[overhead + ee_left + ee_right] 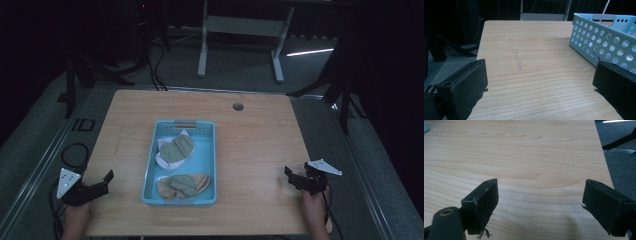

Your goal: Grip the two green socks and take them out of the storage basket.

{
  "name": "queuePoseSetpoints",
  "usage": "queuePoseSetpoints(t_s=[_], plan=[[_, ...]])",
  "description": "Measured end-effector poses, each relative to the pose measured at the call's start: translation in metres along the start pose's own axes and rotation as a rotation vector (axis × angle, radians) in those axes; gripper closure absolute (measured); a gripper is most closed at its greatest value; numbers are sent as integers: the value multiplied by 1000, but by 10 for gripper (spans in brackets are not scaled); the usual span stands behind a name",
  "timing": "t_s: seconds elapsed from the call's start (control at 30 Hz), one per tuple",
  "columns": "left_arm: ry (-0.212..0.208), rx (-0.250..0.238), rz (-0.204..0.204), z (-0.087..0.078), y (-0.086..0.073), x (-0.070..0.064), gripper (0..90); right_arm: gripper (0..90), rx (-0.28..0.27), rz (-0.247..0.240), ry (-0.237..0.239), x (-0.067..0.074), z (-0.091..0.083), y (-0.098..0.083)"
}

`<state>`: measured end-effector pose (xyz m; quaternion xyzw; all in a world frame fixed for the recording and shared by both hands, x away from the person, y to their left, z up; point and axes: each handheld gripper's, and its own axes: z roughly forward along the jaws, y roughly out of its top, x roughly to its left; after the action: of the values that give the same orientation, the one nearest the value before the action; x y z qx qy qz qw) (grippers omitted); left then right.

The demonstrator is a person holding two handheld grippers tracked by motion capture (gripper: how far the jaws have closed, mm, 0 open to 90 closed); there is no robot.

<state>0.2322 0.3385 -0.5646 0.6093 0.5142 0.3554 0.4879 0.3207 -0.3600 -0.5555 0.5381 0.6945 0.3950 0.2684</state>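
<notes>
A light blue perforated basket stands at the middle of the wooden table. Inside it lie a green and white sock bundle at the far end and a green and tan sock bundle at the near end. My left gripper rests open at the table's near left edge, left of the basket, with nothing between its jaws. My right gripper sits open near the table's right edge, above bare wood.
A round cable hole sits near the table's far edge. A white desk frame stands on the floor beyond. Black stand legs and cables lie beside the table.
</notes>
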Motion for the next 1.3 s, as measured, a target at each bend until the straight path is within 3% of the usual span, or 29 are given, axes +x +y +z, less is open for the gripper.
queuePoseSetpoints(t_s=[0.1, 0.17, 0.53, 0.73, 1.0, 1.3], plan=[[2, 1, 1, 0, 0, 0, 0, 134, 7, 20, 57, -2, 0, 3], [2, 1, 2, 0, 0, 0, 0, 137, 20, 6, 77, -1, 0, 9], [-5, -4, -1, 0, 0, 0, 0, 144, 13, -21, 119, 6, -3, 25], [-6, -6, -3, 0, 0, 0, 0, 127, 16, -26, 194, 13, -7, 39], [-5, -6, -7, 0, 0, 0, 0, 117, 9, -83, 228, 29, -8, 56], [-3, -6, -4, 0, 0, 0, 0, 117, 27, -152, 304, 50, -8, 72]])
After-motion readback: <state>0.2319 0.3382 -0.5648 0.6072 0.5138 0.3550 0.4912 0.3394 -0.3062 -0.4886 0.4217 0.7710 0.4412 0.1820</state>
